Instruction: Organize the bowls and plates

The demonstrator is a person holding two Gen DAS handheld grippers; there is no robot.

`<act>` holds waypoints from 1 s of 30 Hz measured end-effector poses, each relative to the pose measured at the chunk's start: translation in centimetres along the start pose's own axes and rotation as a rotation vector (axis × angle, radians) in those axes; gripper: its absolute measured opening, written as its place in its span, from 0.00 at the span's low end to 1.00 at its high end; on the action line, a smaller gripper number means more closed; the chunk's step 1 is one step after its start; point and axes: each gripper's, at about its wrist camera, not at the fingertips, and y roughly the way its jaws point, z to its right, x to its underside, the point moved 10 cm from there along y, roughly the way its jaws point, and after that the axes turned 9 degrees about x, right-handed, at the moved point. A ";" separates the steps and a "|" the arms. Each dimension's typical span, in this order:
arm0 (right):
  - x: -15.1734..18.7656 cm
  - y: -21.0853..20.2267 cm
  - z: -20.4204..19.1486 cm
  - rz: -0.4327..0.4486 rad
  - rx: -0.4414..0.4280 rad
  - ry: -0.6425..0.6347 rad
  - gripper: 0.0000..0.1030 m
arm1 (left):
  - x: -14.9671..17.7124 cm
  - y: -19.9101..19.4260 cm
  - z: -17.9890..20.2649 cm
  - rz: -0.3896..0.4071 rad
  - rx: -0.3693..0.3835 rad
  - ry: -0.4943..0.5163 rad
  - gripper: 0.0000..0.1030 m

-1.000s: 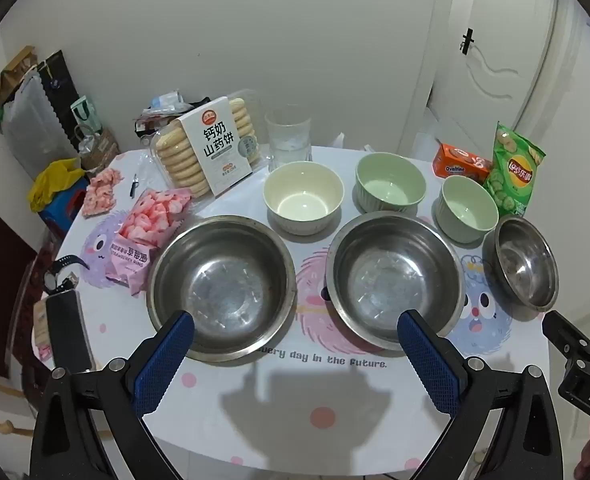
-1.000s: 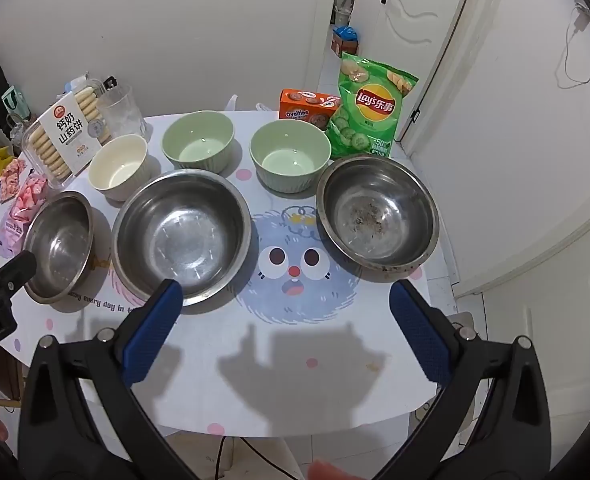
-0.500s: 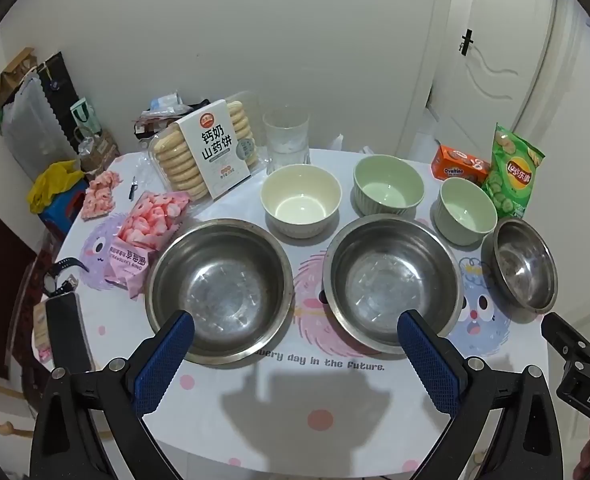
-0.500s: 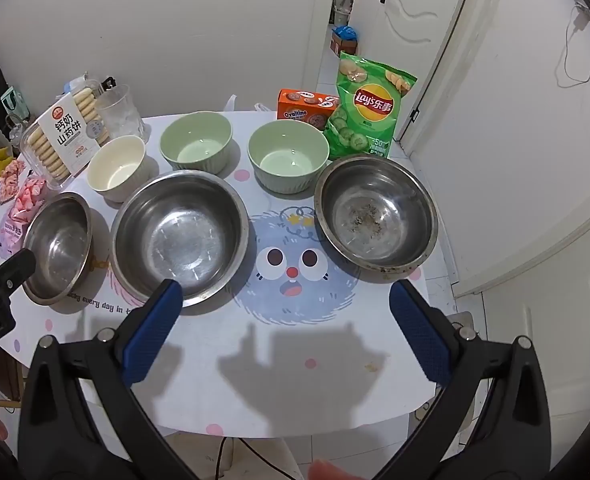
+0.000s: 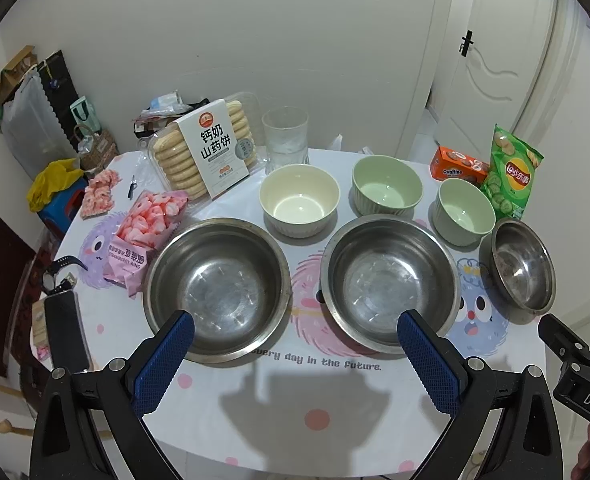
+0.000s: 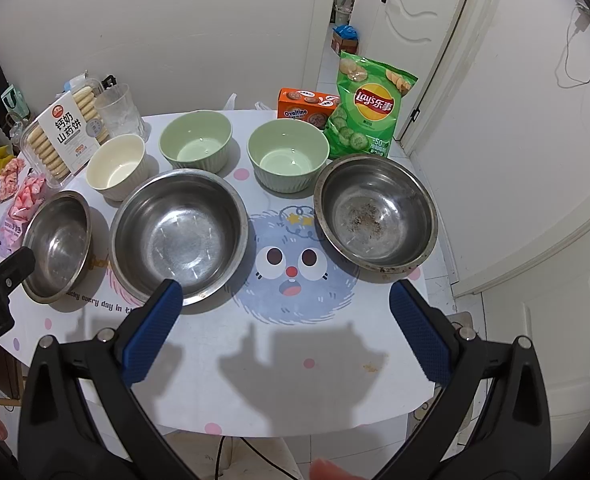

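Three steel bowls sit in a front row on the round table (image 5: pixel 295 408): a left steel bowl (image 5: pixel 217 288), a middle steel bowl (image 5: pixel 389 282) and a right steel bowl (image 6: pixel 375 216) with specks in its bottom. Behind them stand a cream bowl (image 5: pixel 299 200) and two green bowls (image 5: pixel 387 186) (image 5: pixel 463 212). My left gripper (image 5: pixel 295 344) hangs open above the near table edge, in front of the left and middle steel bowls. My right gripper (image 6: pixel 283 312) is open too, with nothing between its fingers, near the table's front right.
A biscuit tray (image 5: pixel 205 152), a glass (image 5: pixel 286 134), pink snack bags (image 5: pixel 143 236), an orange Ovaltine box (image 6: pixel 307 108) and a green crisps bag (image 6: pixel 369 108) crowd the back. A phone (image 5: pixel 65 332) and a watch lie at the left edge. A doorway (image 6: pixel 347 32) opens behind.
Both views have shifted only slightly; the bowls appear a touch lower and farther left in frame. Nothing has been taken hold of or moved on the table.
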 end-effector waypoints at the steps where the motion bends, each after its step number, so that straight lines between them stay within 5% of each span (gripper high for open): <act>1: 0.0 0.0 0.0 0.000 0.000 0.000 1.00 | 0.0 0.0 0.1 0.000 0.000 0.000 1.00; 30: 0.5 -0.3 0.0 -0.003 -0.005 0.001 1.00 | -0.1 -0.1 0.3 0.003 0.002 0.000 1.00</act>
